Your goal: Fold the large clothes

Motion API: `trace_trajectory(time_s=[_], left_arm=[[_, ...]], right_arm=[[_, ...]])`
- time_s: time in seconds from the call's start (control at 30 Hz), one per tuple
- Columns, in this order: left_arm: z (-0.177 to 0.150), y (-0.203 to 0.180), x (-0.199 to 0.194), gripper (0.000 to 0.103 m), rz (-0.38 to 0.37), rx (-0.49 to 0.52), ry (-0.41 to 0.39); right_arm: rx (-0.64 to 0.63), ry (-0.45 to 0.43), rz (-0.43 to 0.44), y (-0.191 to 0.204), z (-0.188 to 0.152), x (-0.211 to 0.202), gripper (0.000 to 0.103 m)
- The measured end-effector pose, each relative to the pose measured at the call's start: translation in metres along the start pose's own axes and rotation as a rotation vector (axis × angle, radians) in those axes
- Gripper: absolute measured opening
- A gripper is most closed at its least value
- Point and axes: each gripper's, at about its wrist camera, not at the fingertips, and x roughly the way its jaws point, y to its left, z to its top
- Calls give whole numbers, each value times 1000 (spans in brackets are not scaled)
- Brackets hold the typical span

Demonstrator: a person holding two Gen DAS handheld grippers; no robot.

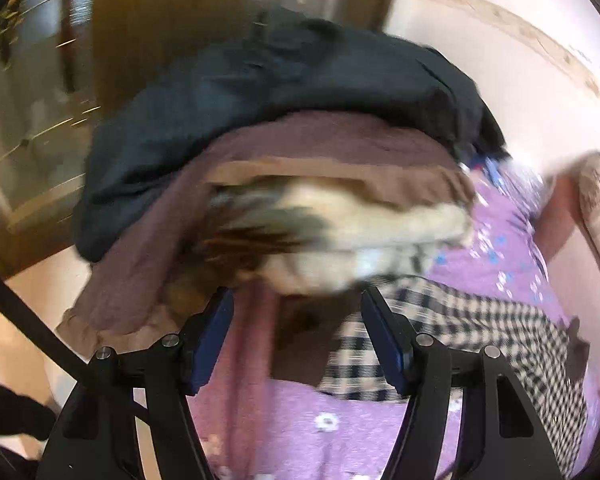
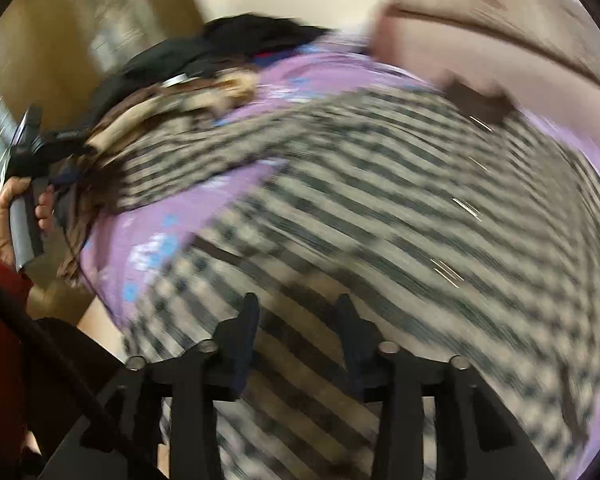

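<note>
Left wrist: looks forward and down along its tongs [image 1: 298,332], close over the clothes pile [image 1: 284,184].
Right wrist: close above the checked garment [image 2: 380,220], facing forward.
Shared: checked garment, purple floral bedsheet [image 1: 504,236].

The checked garment [image 2: 380,216] is woven cloth, matt, in cream and black; the purple bed sheet [image 1: 500,240] beneath looks like smooth printed cotton; the dark jacket [image 1: 260,92] has a faint synthetic sheen; both claws, left [image 1: 298,336] and right [image 2: 298,340], are matt black plastic with bright metal pins
</note>
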Motion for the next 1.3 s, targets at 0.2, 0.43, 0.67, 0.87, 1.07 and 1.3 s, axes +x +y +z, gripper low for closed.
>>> trace_trajectory(time_s=[0.2,0.43,0.67,0.87,1.07,1.3], left_arm=[[5,78,3,65,126,-163,-69],[14,140,10,65,182,-319,-83],[15,140,7,65,181,-313,-118],[16,127,9,65,147,-265,-127],[3,71,3,65,91,-137,-145],[-24,-9,-9,65,-43,19,-146]], right_arm=[[-311,44,104,127,54,87,54],[-621,-20,97,261,66,160,69],[-757,-58,-91,306,65,207,28],[-546,-72,12,277,96,187,8],[-330,-161,10,210,131,132,8],[-10,-207,-195,31,160,74,7]])
